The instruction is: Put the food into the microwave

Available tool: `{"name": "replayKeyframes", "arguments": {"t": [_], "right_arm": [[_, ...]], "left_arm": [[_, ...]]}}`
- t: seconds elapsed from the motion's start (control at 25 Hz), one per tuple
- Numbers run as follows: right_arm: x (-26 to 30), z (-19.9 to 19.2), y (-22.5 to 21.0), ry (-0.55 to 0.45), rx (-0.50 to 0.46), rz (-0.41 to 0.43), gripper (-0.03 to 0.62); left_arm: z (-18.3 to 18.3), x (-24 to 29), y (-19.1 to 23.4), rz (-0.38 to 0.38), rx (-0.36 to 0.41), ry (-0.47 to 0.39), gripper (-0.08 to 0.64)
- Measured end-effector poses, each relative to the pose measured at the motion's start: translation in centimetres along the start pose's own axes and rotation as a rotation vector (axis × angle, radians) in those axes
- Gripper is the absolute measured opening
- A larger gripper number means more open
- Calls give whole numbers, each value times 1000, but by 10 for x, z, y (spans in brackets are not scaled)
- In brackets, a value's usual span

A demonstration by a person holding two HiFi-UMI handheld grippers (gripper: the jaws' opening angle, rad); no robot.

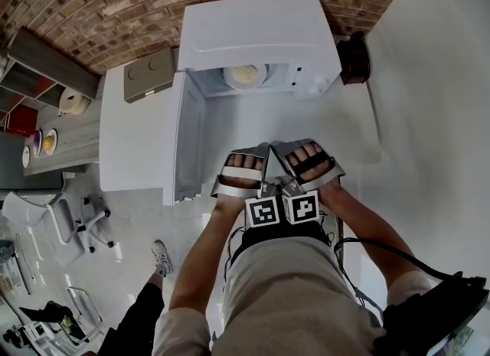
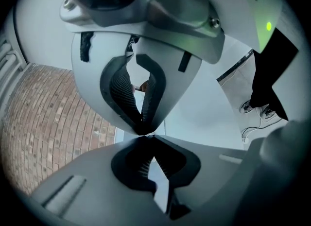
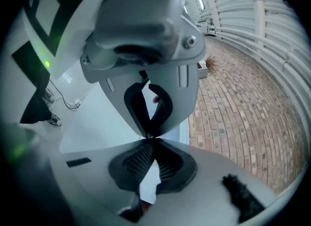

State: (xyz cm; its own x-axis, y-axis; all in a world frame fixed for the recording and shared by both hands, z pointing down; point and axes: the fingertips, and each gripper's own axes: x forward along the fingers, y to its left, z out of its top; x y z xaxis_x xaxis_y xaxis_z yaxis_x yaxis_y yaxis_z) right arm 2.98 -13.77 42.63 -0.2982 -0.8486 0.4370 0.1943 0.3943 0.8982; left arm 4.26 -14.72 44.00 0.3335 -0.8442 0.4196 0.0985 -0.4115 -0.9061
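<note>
**A:** Head view first. Where's the food?

**B:** The food (image 1: pixel 245 76) lies flat on a round dish (image 1: pixel 230 79) inside the microwave (image 1: pixel 256 33), about mid-cavity. It's round, so I can't give it a long axis or a heading. The microwave runs left to right on the table (image 1: pixel 344 129), with its mouth toward me and its door (image 1: pixel 188 136) swung out on the left. My left gripper (image 1: pixel 269 188) and right gripper (image 1: pixel 292 186) sit close to my body, well apart from the microwave, nose to nose.

**A:** And the left gripper view?

**B:** My jaws are closed tip to tip with nothing between them. The right gripper's nose touches mine, and there's brickwork (image 2: pixel 53 123) off to the side.

**A:** The right gripper view?

**B:** Same there: my jaws are pressed together and empty, facing the left gripper.
</note>
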Motion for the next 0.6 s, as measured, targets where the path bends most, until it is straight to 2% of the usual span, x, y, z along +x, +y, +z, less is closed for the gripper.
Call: {"name": "replayKeyframes", "arguments": {"t": [0.6], "right_arm": [[4,-2,-2,3,-3,8,6]], "left_arm": [[-1,1,4,-1,-9,-1,6]]}}
